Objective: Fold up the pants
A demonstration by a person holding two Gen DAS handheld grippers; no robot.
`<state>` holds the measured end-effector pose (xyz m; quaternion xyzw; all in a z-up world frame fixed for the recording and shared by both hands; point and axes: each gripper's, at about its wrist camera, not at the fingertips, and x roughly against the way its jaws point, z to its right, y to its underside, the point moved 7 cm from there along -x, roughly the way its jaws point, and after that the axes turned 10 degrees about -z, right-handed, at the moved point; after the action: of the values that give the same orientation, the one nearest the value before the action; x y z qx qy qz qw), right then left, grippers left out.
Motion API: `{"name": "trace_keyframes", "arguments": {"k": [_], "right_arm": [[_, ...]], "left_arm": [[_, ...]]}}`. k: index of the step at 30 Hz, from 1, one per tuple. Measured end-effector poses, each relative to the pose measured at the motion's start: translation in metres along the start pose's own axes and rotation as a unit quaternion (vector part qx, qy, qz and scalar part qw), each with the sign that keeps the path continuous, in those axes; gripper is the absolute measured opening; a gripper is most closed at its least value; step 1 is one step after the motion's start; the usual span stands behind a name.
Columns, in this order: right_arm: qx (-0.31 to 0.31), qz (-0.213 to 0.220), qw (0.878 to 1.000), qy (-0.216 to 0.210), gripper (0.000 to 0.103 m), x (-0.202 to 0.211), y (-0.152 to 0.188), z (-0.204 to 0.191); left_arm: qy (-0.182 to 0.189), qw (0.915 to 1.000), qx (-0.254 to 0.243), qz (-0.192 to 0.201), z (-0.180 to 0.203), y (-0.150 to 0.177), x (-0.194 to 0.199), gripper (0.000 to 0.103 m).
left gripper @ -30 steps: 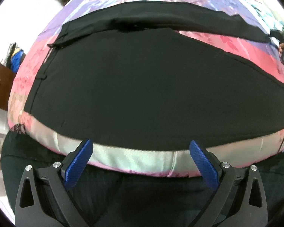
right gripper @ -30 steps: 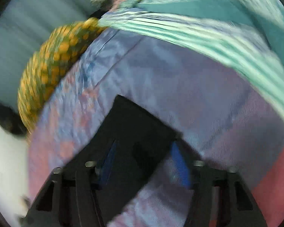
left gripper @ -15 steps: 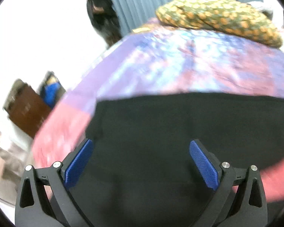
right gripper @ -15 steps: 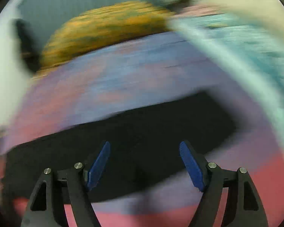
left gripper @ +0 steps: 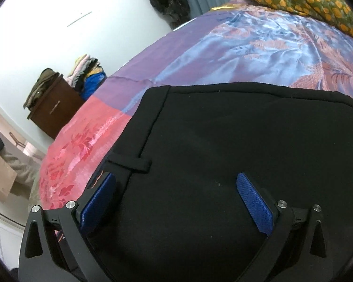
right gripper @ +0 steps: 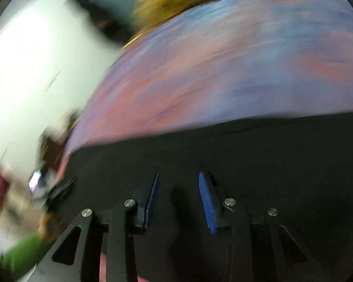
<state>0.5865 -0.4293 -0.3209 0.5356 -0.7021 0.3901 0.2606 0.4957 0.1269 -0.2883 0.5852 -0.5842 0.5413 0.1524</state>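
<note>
The black pants are lying spread on a bed, over a satin bedspread patterned in pink, purple and blue. In the left wrist view the garment is filling the lower and right parts of the frame, with its waistband edge running from the upper middle down toward the lower left and a belt loop showing across that band.

The left gripper is hovering over the waist area with its jaws standing wide apart; nothing is pinched between the blue pads. The left pad is sitting just at the waistband edge, but whether it is touching the cloth cannot be told.

The right wrist view is heavily blurred. The right gripper is showing its jaws partly apart, having just been closing. Black cloth is lying behind and below them, and a gap is visible between the pads; no fold of fabric can be seen clamped there.

At the upper right of the left view a green pillow with orange dots is resting on the bed. At the left a brown cabinet is standing against a white wall, with piled clothes beside it.
</note>
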Motion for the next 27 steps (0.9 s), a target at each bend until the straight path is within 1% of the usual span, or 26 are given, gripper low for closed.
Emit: {"name": "trace_keyframes", "arguments": {"k": [1,2,3,4,5,6,7,8,9,10,11,12,13,14,15,16,17,18,19,20,21,22,23,25,26,27], "right_arm": [[-0.035,0.017,0.999,0.036,0.035,0.018,-0.005,0.035],[-0.090,0.035,0.992,0.087,0.030,0.047,-0.001,0.083],[-0.141,0.057,0.981,0.118,0.028,0.082,0.009,0.125],[-0.177,0.069,0.967,0.172,0.030,0.112,0.023,0.154],[-0.196,0.082,0.951,0.226,0.033,0.144,0.037,0.174],[-0.188,0.099,0.946,0.246,0.034,0.178,0.055,0.177],[-0.172,0.113,0.948,0.242,0.036,0.200,0.070,0.168],[-0.152,0.122,0.955,0.223,0.041,0.218,0.090,0.153],[-0.136,0.121,0.962,0.202,0.060,0.226,0.110,0.134],[-0.118,0.112,0.971,0.177,0.078,0.233,0.132,0.115],[-0.099,0.096,0.978,0.158,0.083,0.237,0.160,0.097],[-0.085,0.071,0.983,0.143,0.083,0.236,0.190,0.082],[-0.082,0.041,0.987,0.129,0.082,0.234,0.219,0.075],[-0.087,0.021,0.988,0.129,0.082,0.234,0.246,0.078],[-0.106,-0.001,0.984,0.145,0.082,0.234,0.271,0.093],[-0.141,-0.022,0.973,0.179,0.080,0.237,0.299,0.117],[-0.167,-0.029,0.963,0.208,0.075,0.243,0.315,0.138],[-0.185,0.003,0.959,0.215,0.039,0.262,0.332,0.155],[-0.205,0.025,0.954,0.220,0.018,0.278,0.342,0.162],[-0.232,0.033,0.944,0.231,0.019,0.291,0.351,0.164],[-0.244,0.041,0.935,0.255,0.031,0.301,0.357,0.161],[-0.235,0.051,0.926,0.291,0.050,0.312,0.359,0.149],[-0.212,0.064,0.927,0.303,0.056,0.313,0.360,0.131],[-0.156,0.095,0.937,0.299,0.070,0.314,0.355,0.080],[-0.143,0.103,0.941,0.290,0.072,0.308,0.354,0.061],[-0.130,0.110,0.947,0.271,0.074,0.298,0.348,0.034]], "left_arm": [[-0.001,1.0000,-0.001,0.000,0.001,0.001,0.001,0.102],[-0.005,1.0000,-0.003,0.001,0.004,0.001,0.001,0.102],[-0.008,0.9999,-0.005,0.002,0.004,0.000,0.002,0.102],[-0.012,0.9999,-0.008,0.003,0.003,-0.001,0.002,0.102],[-0.012,0.9999,-0.010,0.002,0.003,-0.001,0.004,0.102],[-0.008,0.9999,-0.013,-0.001,0.003,-0.002,0.005,0.102],[-0.001,0.9996,-0.027,-0.011,0.002,-0.005,0.011,0.102],[0.006,0.9994,-0.030,-0.017,0.000,-0.006,0.019,0.102],[0.023,0.9993,-0.024,-0.014,-0.003,-0.004,0.030,0.102],[0.062,0.9979,-0.019,-0.006,-0.006,0.001,0.048,0.102],[0.110,0.9937,-0.021,0.002,-0.007,0.012,0.069,0.102],[0.144,0.9890,-0.033,0.007,-0.006,0.026,0.086,0.102],[0.163,0.9853,-0.049,0.009,-0.005,0.042,0.099,0.102],[0.176,0.9814,-0.077,0.008,-0.001,0.066,0.111,0.102],[0.180,0.9784,-0.101,0.004,0.003,0.086,0.116,0.102],[0.177,0.9758,-0.129,-0.003,0.006,0.111,0.118,0.102],[0.163,0.9747,-0.152,-0.014,0.007,0.137,0.114,0.103],[0.152,0.9747,-0.162,-0.018,0.003,0.154,0.110,0.103],[0.158,0.9752,-0.155,-0.008,-0.006,0.167,0.110,0.103],[0.162,0.9775,-0.136,0.000,-0.020,0.173,0.112,0.103],[0.155,0.9796,-0.127,-0.008,-0.033,0.177,0.111,0.103],[0.142,0.9826,-0.119,-0.011,-0.044,0.177,0.110,0.103],[0.133,0.9848,-0.111,-0.007,-0.052,0.175,0.110,0.102],[0.115,0.9874,-0.109,0.008,-0.066,0.171,0.108,0.102],[0.096,0.9889,-0.112,0.008,-0.070,0.171,0.103,0.103],[0.078,0.9904,-0.114,0.005,-0.074,0.172,0.095,0.103]]}}
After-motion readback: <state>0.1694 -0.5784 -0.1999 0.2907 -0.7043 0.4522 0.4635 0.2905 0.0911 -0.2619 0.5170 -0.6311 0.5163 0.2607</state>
